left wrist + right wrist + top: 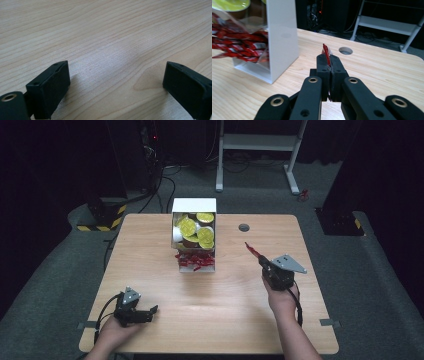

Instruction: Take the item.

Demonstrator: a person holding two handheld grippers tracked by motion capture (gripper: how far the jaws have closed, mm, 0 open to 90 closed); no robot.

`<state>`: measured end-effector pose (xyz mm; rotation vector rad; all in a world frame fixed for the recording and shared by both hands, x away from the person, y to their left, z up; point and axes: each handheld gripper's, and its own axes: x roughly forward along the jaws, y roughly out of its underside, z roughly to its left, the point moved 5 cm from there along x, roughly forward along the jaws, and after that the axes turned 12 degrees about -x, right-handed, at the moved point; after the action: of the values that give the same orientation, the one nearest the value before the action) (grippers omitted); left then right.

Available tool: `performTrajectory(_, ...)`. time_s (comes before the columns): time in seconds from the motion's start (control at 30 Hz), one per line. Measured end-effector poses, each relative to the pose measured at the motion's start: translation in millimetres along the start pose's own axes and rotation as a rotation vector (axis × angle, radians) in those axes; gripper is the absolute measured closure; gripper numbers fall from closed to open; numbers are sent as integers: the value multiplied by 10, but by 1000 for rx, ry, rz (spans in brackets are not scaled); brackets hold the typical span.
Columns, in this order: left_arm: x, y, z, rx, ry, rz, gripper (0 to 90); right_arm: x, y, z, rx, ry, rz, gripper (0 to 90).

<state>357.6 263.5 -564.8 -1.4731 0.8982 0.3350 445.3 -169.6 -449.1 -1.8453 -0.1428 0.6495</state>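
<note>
Right gripper (259, 259): you are holding it above the right part of the table, its jaws pressed together on a thin red packet (251, 250); in the right gripper view (330, 65) the jaws are meeting with the packet pinched between them.
Red packet: it is sticking out past the jaw tips, up and away from you, tilted toward the table's far left; in the right gripper view (326, 53) its upper end is showing just above the jaws.
White box (194, 205): it is standing ahead and to the left of your right gripper, well apart from it; in the right gripper view (282, 37) its white side wall is rising to the left of the jaws.
Box contents: yellow-lidded cups (188, 226) are filling the far part, and more red packets (195, 260) are lying in the part nearer you.
Table hole (244, 227): it is lying just beyond your right gripper's tips, on bare wood.
Left gripper (150, 312): you are resting it low at the near left of the table (235, 320), jaws spread wide and gripping nothing; in the left gripper view (115, 80) bare wood is showing between them.
Separation: your two grippers are sitting well apart, the left one nearer to you.
</note>
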Motion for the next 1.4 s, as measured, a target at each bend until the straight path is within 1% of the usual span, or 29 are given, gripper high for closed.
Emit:
performTrajectory(0.17, 0, 0, 0, 0, 0, 0, 76, 66, 21, -72, -2, 20, 22, 884)
performTrajectory(0.47, -1, 0, 1, 0, 0, 2, 76, 179, 68, -170, 11, 57, 55, 883)
performTrajectory(0.67, -1, 0, 0, 0, 0, 0, 76, 267, 128, -213, 4, 77, 88, 883)
performTrajectory(0.83, 0, 0, 0, 0, 0, 0, 76, 309, 172, -261, -5, 99, 114, 883)
performTrajectory(0.97, -1, 0, 1, 0, 0, 0, 76, 356, 228, -292, -9, 106, 141, 883)
performTrajectory(1.0, -1, 0, 1, 1, 0, 0, 76, 369, 244, -291, -1, 108, 147, 883)
performTrajectory(1.13, -7, 7, -2, -3, 1, 1, 79, 421, 317, -287, -7, 109, 168, 882)
performTrajectory(1.27, -6, 7, -2, -3, 1, 0, 79, 465, 406, -274, 3, 107, 190, 878)
performTrajectory(1.4, -6, 7, -3, -3, 1, 0, 79, 490, 473, -264, 11, 107, 199, 875)
